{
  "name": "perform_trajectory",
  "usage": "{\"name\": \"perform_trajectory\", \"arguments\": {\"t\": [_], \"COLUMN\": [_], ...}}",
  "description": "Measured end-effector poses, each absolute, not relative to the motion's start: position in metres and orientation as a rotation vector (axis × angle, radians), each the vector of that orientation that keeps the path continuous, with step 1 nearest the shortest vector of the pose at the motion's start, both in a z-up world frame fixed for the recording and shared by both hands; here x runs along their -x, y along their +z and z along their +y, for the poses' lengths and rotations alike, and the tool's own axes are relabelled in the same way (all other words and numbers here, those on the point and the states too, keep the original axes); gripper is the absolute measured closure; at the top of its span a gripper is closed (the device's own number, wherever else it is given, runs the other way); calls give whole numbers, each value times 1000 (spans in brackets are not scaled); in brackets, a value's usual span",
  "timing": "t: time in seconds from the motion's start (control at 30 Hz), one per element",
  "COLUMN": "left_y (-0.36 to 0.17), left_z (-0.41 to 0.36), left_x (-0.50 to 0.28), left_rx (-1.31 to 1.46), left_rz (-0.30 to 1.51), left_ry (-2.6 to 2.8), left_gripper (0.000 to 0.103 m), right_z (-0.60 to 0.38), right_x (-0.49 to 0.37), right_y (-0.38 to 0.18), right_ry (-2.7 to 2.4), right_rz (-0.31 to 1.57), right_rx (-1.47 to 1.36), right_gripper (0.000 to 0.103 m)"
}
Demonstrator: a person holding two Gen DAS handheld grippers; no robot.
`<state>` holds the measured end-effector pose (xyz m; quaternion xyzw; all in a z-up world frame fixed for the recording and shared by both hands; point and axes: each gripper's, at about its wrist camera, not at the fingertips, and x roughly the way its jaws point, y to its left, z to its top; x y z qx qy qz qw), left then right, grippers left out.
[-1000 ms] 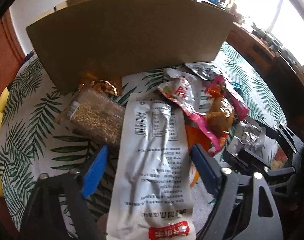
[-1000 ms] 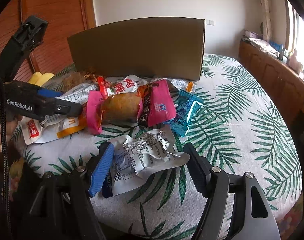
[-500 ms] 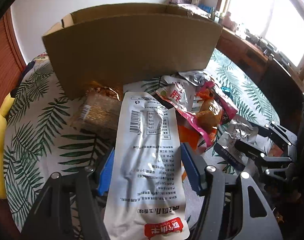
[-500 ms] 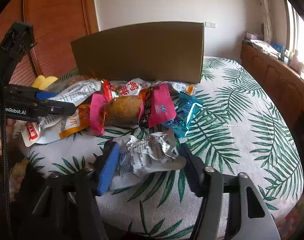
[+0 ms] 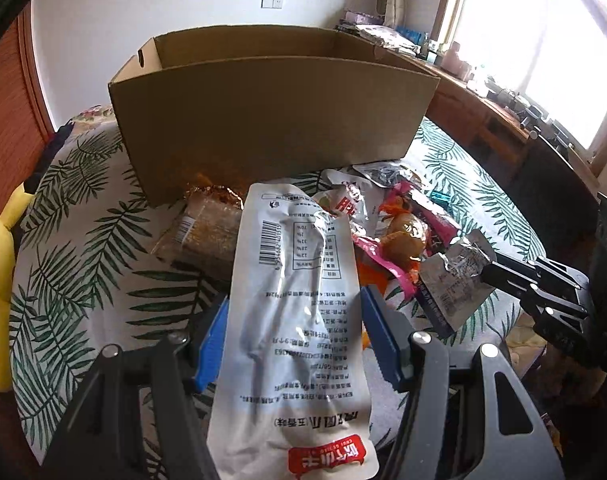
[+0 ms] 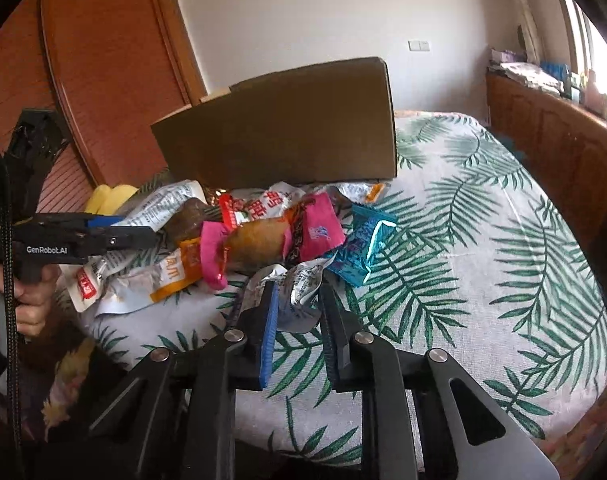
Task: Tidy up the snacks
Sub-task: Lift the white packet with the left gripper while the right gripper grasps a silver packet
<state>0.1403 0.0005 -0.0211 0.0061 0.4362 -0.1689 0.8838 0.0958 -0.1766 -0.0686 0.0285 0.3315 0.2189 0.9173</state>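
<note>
The long white packet (image 5: 299, 320) is showing its back, glossy, with a barcode and small print, a red label at its near end. It is lying lengthwise through the left claw (image 5: 293, 332), pointing toward twelve o'clock at the open cardboard box (image 5: 271, 120). The left claw's blue pads (image 5: 211, 344) are pressing in on both long edges of the packet, clamped on it at a medium width, and the packet is hanging clear above the leaf-print cloth (image 5: 83, 248).

At ten o'clock from that packet a clear pack of brown grains (image 5: 207, 236) is lying just in front of the box. At two o'clock the heap is continuing: a pink wrapper with a brown bun (image 5: 407, 236) inside, resting on other wrappers.

Further right, the crumpled silver packet (image 6: 299, 284) is looking creased and folded, printed with fine text. The right claw (image 6: 297, 312) has just been closing, and its jaws are now pinched nearly together on the near edge of this packet. In the left wrist view the packet's other end is hanging free at the claw's tip. At one o'clock from it a teal wrapper (image 6: 363, 248) is lying on the cloth. A hand (image 6: 27, 300) is gripping the left handle at nine o'clock in the right wrist view.
</note>
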Motion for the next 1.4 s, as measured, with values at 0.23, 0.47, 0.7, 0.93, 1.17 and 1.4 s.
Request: {"name": "perform_trajectory", "arguments": {"t": [0.23,0.47,0.7,0.93,1.17,1.4], "left_y": [-12,-3,12,37,65,85], "left_z": [0,-1,-2,-1,2,6], "left_x": [-134,-126,-121,-128,-153,-182], "left_rx": [-3,6,17,24,22,23], "left_rz": [884,863,824,768,706,676], "left_ry": [-367,-381,-399,-394,-370,-340], "left_gripper": [41,41,41,41,41,41], "right_z": [-173,-169,-167,-169,-170,-166], "right_x": [-91,-86,-84,-91,-118,-142], "right_y": [-58,-49,-33,-5,24,56], "right_ry": [451,449,452,437,402,379], "right_rz": [658,629,597,542,492,427], "right_rx": [-37,-4,26,74,128,164], "right_gripper": [92,93,93,92,92,92]}}
